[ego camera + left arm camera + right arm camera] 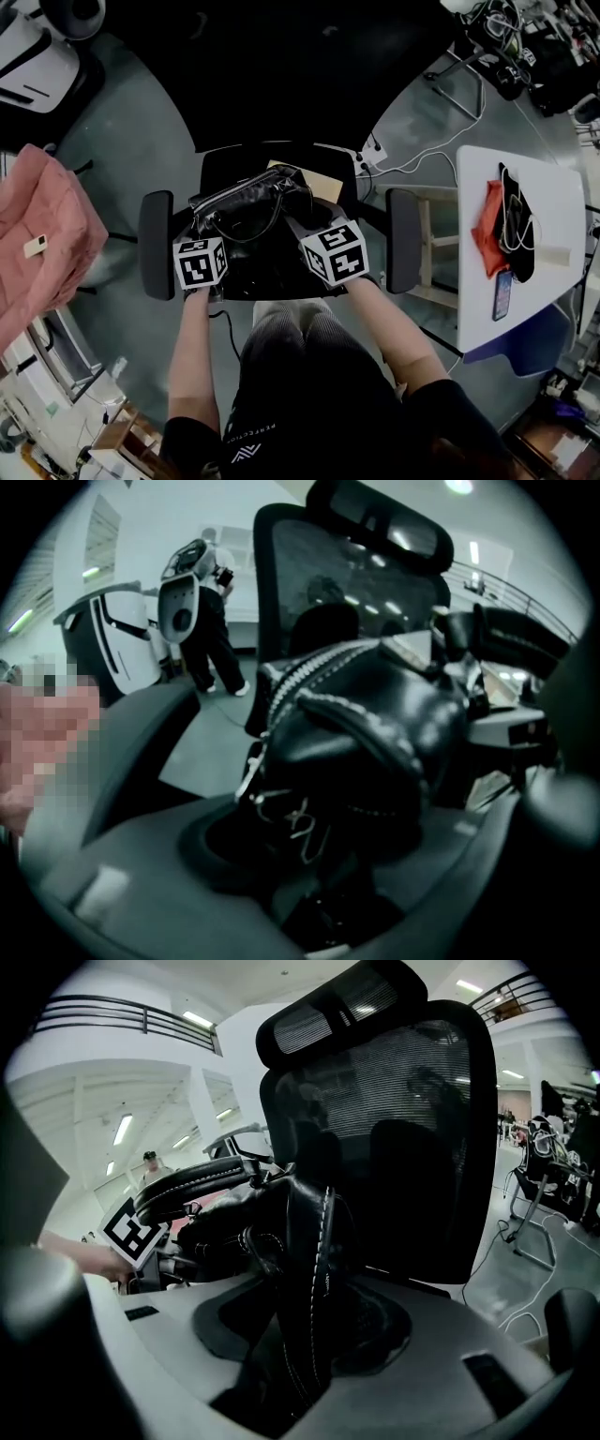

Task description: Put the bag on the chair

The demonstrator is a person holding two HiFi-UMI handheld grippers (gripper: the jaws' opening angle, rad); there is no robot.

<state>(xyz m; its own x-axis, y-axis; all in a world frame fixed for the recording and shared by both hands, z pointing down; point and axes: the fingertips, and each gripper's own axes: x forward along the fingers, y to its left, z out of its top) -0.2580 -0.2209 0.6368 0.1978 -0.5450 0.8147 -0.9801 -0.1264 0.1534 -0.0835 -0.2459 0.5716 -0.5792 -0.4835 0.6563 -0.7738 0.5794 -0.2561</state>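
The left tool has its jaws wide apart, with the near left end of the bag between them, unpressed. The right tool also has its jaws apart, and a stitched fold of the bag's near right end stands upright in the gap.

The black bag sits on the seat of the chair, between the two armrests and in front of the mesh back, with its handles arched over the top. I cannot tell what is inside it. A tan flat piece lies on the seat at the bag's far right, touching it.

Right of the chair stands a wooden frame, then a white desk. On the desk lie a red cloth, a black item with white cables and a phone at the near edge. Well to the left is a pink cloth. On the far floor is a power strip with a white cable.
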